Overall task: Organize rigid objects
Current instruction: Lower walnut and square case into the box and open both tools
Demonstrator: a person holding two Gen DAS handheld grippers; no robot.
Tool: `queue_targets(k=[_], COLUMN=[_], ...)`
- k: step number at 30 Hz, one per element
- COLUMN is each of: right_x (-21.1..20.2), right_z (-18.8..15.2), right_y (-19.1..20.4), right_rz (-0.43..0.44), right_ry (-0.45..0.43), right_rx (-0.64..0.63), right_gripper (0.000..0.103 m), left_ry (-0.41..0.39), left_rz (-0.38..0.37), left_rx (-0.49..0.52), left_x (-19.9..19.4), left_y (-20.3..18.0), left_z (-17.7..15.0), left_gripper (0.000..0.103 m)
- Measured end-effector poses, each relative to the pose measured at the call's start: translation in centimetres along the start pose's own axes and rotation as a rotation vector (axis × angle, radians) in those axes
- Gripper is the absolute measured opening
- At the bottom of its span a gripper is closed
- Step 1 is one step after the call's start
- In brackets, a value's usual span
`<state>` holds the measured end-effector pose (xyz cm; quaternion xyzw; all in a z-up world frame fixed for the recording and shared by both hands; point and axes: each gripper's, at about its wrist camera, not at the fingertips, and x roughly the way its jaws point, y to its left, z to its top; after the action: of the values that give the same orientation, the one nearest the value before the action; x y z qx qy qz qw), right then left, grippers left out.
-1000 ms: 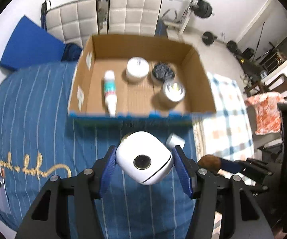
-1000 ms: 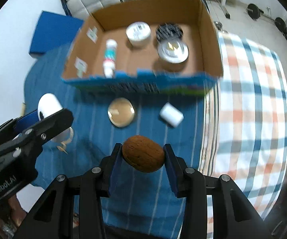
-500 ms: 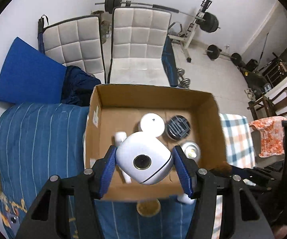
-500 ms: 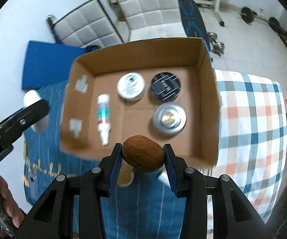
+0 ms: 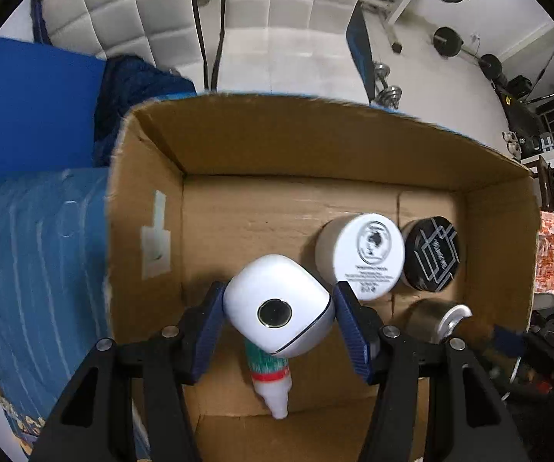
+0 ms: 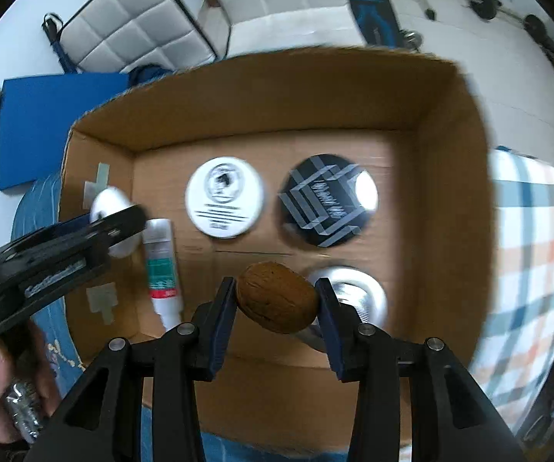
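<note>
the left gripper has its fingers clamped on a white rounded camera-like device, poised over the cardboard box above a lying tube. the right gripper pinches a brown nut-like oval over the box's near side (beside a silver tin). a white-lidded jar and a black-lidded jar stand side by side on the box floor.

One cardboard box is sitting open, and four things are lying inside it: one white-lidded jar, one black-lidded jar, one silver tin and one tube. Two grippers are each carrying one object: one white rounded device and one brown nut-like object.
</note>
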<state>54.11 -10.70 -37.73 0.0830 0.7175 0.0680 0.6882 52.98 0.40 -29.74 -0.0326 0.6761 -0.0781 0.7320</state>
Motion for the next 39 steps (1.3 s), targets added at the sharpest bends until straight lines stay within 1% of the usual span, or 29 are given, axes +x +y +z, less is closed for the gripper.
queue_targets(k=[3, 6, 7, 11, 15, 17, 21, 23, 24, 26, 27, 28, 30, 33, 34, 35, 37, 39], right_x=[2.7, 4.8, 5.4, 7.7, 9.3, 9.4, 9.7, 9.8, 9.8, 9.7, 9.6, 9.4, 8.8, 7.6, 7.2, 6.9, 5.9, 4.9], right_z=[0.9, 1.5, 1.6, 2.0, 2.2, 2.4, 2.9, 3.2, 3.3, 3.8, 3.8, 3.8, 3.7, 2.8, 2.4, 2.1, 1.4, 0.7], right_y=[1.0, 1.7, 1.9, 2.4, 2.5, 2.6, 2.6, 2.7, 2.6, 2.6, 2.5, 2.5, 2.3, 1.6, 1.2, 1.1, 0.7, 0.2], right_rz=[0.025, 0.018, 0.009, -0.011, -0.046, -0.054, -0.048, -0.041, -0.040, -0.042, -0.040, -0.039, -0.029, -0.020, -0.016, -0.016, 0.011, 0.022], right_ry=[0.070, 0.114, 0.126, 0.180, 0.198, 0.187, 0.193, 0.200, 0.205, 0.208, 0.206, 0.206, 0.197, 0.185, 0.183, 0.182, 0.171, 0.156], right_rx=[-0.005, -0.012, -0.015, -0.028, -0.029, -0.030, -0.027, -0.025, -0.022, -0.018, -0.015, -0.011, -0.010, -0.011, -0.014, -0.013, -0.006, 0.000], right_gripper=[0.044, 0.044, 0.044, 0.044, 0.044, 0.044, 0.044, 0.045, 0.046, 0.057, 0.059, 0.064, 0.066, 0.068, 0.073, 0.078, 0.078, 0.079], left_ry=[0.063, 0.113, 0.126, 0.148, 0.163, 0.175, 0.221, 0.230, 0.241, 0.257, 0.259, 0.258, 0.248, 0.206, 0.195, 0.179, 0.144, 0.095], left_rz=[-0.038, -0.072, -0.073, -0.035, -0.039, -0.031, -0.040, -0.047, -0.051, -0.053, -0.050, -0.044, -0.042, -0.039, -0.043, -0.051, -0.065, -0.054], left_rx=[-0.018, -0.030, -0.026, 0.011, 0.012, 0.021, 0.017, 0.009, 0.001, -0.010, -0.011, -0.010, 0.001, 0.013, 0.013, 0.010, 0.005, 0.002], left_x=[2.2, 3.6, 3.9, 5.1, 5.9, 6.4, 7.2, 7.1, 7.1, 7.1, 7.0, 6.8, 6.0, 4.0, 3.4, 2.7, 1.2, -0.3], left_y=[0.9, 1.4, 1.4, 0.9, 0.9, 0.7, 1.0, 1.1, 1.2, 1.3, 1.3, 1.3, 1.1, 0.8, 0.7, 0.7, 0.9, 0.8], left_z=[1.1, 2.0, 2.2, 3.0, 3.7, 3.9, 4.1, 4.2, 4.1, 4.1, 4.0, 4.1, 3.9, 3.4, 3.2, 3.0, 2.1, 1.6], left_gripper=[0.054, 0.054, 0.054, 0.054, 0.054, 0.055, 0.055, 0.055, 0.055, 0.056, 0.057, 0.059, 0.060, 0.061, 0.062, 0.071, 0.082, 0.086])
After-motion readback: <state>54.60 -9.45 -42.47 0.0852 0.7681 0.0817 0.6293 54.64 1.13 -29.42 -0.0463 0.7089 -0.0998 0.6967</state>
